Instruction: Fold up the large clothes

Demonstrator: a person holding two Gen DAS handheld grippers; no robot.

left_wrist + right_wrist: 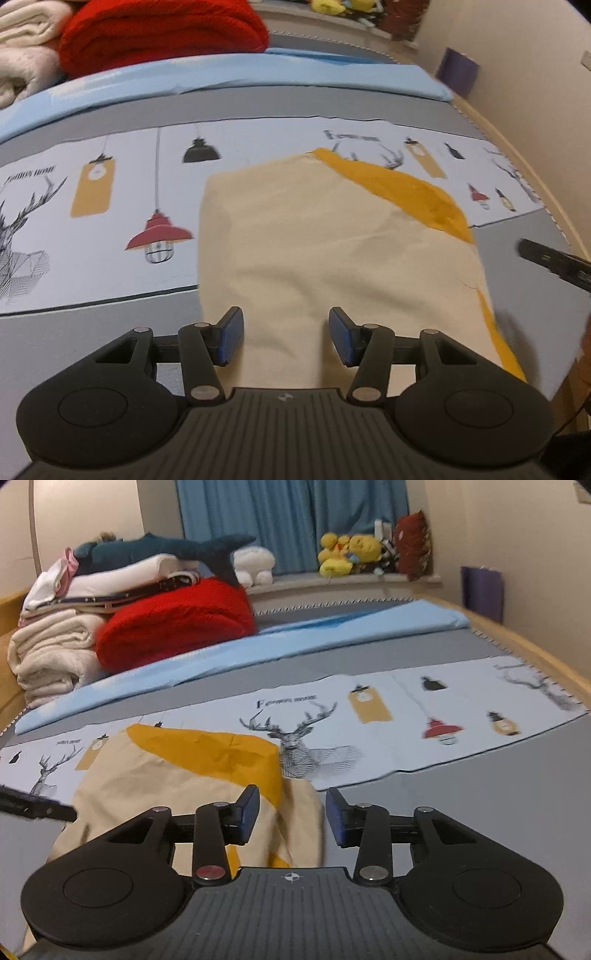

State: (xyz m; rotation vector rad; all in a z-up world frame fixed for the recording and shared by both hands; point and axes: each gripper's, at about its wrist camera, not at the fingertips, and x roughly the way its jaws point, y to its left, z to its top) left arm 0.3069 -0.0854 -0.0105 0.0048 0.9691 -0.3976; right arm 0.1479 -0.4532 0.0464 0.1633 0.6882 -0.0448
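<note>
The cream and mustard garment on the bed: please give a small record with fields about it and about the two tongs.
garment: cream and mustard cloth, lying partly folded on the bed cover
surface: grey bed cover with printed deer and lamp band
left tongs: open, over the near cream part, holding nothing
right tongs: open, at the garment's right edge, holding nothing
background: red blanket beside cream blankets

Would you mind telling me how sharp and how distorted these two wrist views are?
Left wrist view: strong fisheye bend of the bed; the garment is smeared at its right edge. Right wrist view: the bed frame curves; the garment near the right gripper is motion-blurred, and the lamp prints are soft.
</note>
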